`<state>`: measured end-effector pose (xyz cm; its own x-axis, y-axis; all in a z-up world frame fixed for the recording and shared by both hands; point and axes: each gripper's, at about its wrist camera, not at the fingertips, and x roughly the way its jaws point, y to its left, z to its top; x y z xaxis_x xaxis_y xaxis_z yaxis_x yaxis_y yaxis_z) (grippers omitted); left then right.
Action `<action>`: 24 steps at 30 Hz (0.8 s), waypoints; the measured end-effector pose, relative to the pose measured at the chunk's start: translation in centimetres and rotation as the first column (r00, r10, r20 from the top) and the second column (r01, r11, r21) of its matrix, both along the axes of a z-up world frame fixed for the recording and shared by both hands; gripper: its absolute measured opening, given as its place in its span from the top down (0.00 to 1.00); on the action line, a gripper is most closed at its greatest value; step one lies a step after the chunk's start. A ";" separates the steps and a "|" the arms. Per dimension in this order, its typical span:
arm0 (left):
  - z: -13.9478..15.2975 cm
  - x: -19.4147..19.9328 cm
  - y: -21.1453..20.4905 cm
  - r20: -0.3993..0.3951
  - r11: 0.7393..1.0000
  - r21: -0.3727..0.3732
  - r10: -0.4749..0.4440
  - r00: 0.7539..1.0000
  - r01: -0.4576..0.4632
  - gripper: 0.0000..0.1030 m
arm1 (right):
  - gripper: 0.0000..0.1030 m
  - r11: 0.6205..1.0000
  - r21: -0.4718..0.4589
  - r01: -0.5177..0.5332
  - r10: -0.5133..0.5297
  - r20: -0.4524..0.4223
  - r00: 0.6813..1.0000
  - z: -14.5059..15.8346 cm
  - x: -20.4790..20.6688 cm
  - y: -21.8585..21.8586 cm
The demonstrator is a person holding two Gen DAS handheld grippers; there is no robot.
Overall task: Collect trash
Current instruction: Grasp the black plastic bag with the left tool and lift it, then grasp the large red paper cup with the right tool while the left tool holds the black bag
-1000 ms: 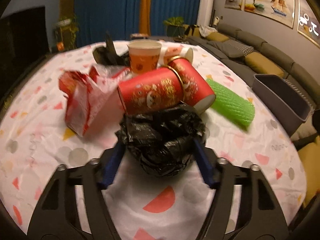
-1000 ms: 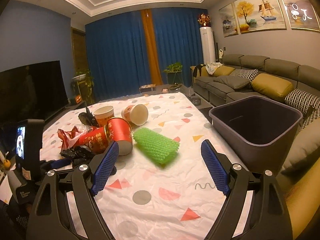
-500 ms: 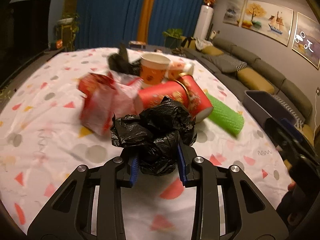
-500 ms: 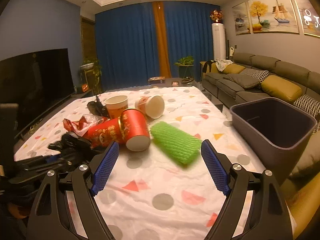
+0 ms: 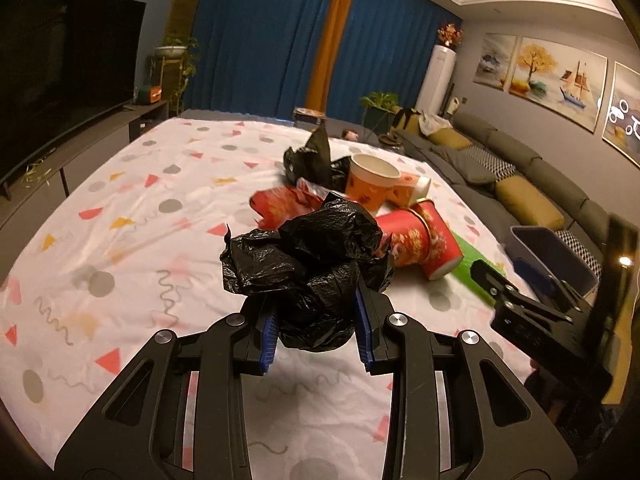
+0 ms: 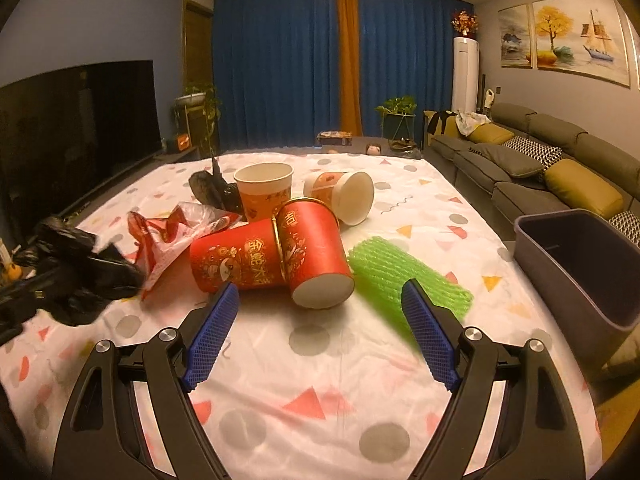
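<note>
My left gripper is shut on a crumpled black plastic bag and holds it above the table; the bag also shows at the left of the right wrist view. My right gripper is open and empty, just in front of two red paper cups lying on their sides. Beside them lie a green foam net sleeve, a red and white plastic wrapper, an upright orange cup, a tipped orange cup and a second black bag.
A grey bin stands off the table's right edge, in front of a grey sofa. The table carries a white cloth with coloured shapes. A TV stands to the left.
My left gripper closed on the black bag and lifted it off the table. My right gripper moved left and nearer to the red cups, staying open.
</note>
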<state>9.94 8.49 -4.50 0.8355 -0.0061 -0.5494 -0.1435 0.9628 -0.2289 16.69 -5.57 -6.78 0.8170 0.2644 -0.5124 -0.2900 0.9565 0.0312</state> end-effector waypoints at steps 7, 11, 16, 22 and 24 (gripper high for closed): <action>0.1 0.2 0.4 0.008 1.000 -0.006 0.002 1.000 -0.002 0.70 | 0.32 1.000 -0.016 0.016 -0.017 -0.029 0.999 -0.2 3.3 0.6; 0.1 0.3 0.5 0.008 1.000 -0.005 0.003 1.000 -0.003 0.70 | 0.38 1.000 -0.025 0.013 -0.015 -0.058 0.998 -0.8 4.9 0.8; -0.2 0.6 0.7 0.000 1.000 -0.007 0.001 1.000 -0.001 0.70 | 0.44 1.000 -0.014 -0.006 0.005 -0.099 0.995 -1.5 6.2 1.1; -0.5 1.0 0.5 -0.006 1.000 -0.012 -0.008 1.000 0.008 0.70 | 0.45 1.000 -0.011 -0.020 0.019 -0.127 0.992 -1.9 7.3 1.4; -0.7 1.1 0.5 -0.008 1.000 -0.013 -0.010 1.000 0.010 0.70 | 0.45 1.000 -0.010 -0.026 0.024 -0.136 0.990 -2.0 7.5 1.6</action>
